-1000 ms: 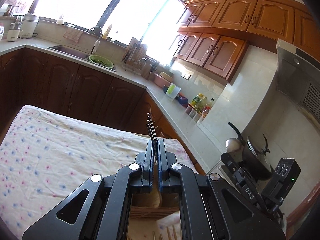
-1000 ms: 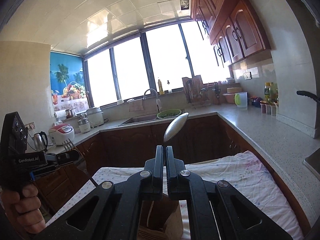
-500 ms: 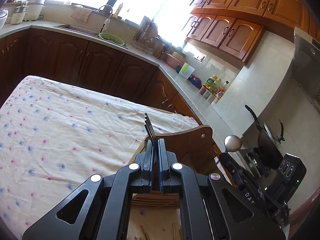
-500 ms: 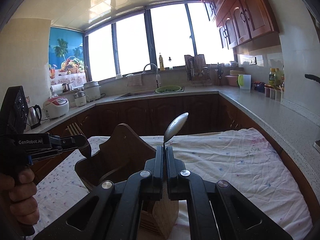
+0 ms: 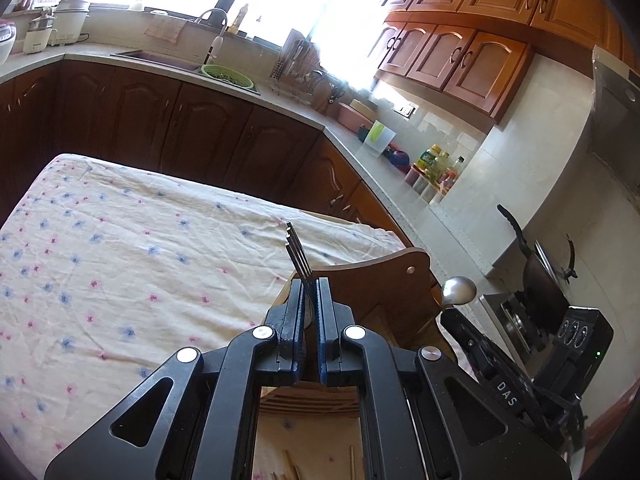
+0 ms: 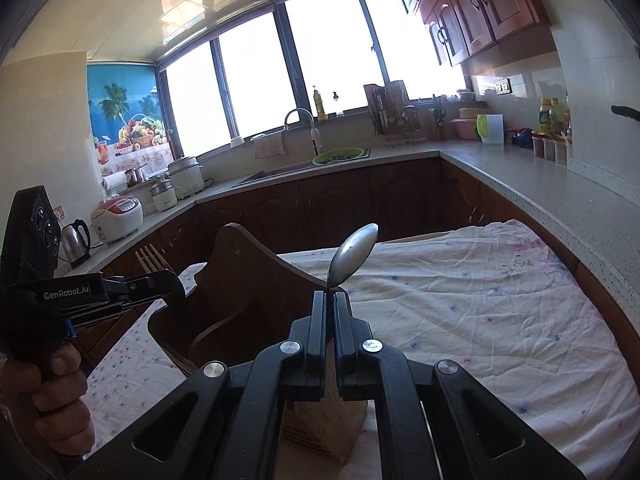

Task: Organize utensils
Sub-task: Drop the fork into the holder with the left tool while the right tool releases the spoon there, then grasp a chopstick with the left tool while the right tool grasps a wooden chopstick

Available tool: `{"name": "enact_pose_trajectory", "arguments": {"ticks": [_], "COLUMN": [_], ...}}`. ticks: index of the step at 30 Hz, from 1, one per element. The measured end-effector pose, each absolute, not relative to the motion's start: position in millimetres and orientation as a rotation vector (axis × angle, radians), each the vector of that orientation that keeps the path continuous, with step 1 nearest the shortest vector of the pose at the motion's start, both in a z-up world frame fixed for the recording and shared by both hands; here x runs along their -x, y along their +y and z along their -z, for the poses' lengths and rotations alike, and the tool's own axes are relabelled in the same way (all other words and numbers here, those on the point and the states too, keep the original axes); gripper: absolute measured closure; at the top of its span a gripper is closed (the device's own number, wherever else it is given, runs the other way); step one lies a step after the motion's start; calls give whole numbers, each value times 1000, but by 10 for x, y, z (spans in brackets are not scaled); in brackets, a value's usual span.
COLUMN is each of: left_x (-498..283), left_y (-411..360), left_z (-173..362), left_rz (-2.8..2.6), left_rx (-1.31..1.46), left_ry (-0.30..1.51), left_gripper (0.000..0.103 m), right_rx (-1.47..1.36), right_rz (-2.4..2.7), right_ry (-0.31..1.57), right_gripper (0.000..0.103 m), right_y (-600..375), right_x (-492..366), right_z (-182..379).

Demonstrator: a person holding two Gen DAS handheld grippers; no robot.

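A metal fork (image 5: 298, 252) stands upright between the blue pads of my left gripper (image 5: 310, 286). The jaws are opening, and a narrow gap shows beside the handle. The fork's lower end dips into a dark wooden utensil holder (image 5: 384, 280) on the table. My right gripper (image 6: 331, 294) has a metal spoon (image 6: 356, 252) standing bowl-up between its pads. Its jaws are opening too, with light showing in the slit. The spoon's handle goes down into the same holder (image 6: 240, 280). The left gripper (image 6: 170, 278) with the fork (image 6: 150, 260) is at the holder's left side.
A flowered cloth (image 5: 120, 260) covers the table. Thin wooden sticks (image 5: 288, 468) lie on it below my left gripper. A hand (image 6: 52, 392) holds the left gripper's grip. Counters with a sink (image 6: 280, 172), jars and a stove run around the table.
Both grippers came down with the fork and the spoon, and the wooden holder rose into view beneath them. Both pairs of jaws have parted slightly.
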State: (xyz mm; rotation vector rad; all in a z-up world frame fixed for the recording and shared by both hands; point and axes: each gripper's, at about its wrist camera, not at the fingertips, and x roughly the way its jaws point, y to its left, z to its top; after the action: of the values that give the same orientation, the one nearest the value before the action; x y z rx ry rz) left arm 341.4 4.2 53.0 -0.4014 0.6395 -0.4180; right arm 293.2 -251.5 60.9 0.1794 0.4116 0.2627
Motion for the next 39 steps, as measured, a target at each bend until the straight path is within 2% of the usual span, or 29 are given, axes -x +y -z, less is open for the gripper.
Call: {"name": "enact_pose_trajectory", "arguments": {"ticks": [3,4,5,6,8,9,10,11,12,13,24,39], "left_x": [-3356,-3333,-3312,-3277,-3198,-3152,-3094,-3033,-2963,-2897,-2267,-1722], "left_y": [87,105,121,143,179,199,223,249,276,309,416,128], "left_z": [-590,-610,-633,-651,-683,-694,-701,-703,-703,-695,-473,-113], "left_rz": [417,412,406,401,393,387,378,362,345,332,262,274], "left_rx": [413,413,414,417,421,422,422,422,422,424,404,268], "left_ry": [626,619,613,607,599,596,589,582,575,568,634,733], "left_gripper": [81,74,70,63,57,50,40,34,25,21,18,19], "right_rx": [-206,-215,-224,-235,-259,-272,-283,-294,-299,-300,-318,-403], "right_rz": [-262,-262,-260,-261,-260,-259,-261,-264,-265,-264,-261,-159], "right_ry": [402,394,385,374,350,340,329,316,306,298,351,509], "right_gripper": [91,85,74,67,46,39,21,10,6,2,1,1], "right_y": [-2557,-2579,-2595,-2614,-2663,-2680,-2702,-2721,-2732,-2738,-2791,-3050], "right_x": [-2883,-2854,-2816,-2779,-2698,-2658,-2605,-2556,-2500,-2442,-1845,-1370], "right_z": [-672,-704,-738,-774,-858,-898,-933,-969,-999,-1025,-926,-342]}}
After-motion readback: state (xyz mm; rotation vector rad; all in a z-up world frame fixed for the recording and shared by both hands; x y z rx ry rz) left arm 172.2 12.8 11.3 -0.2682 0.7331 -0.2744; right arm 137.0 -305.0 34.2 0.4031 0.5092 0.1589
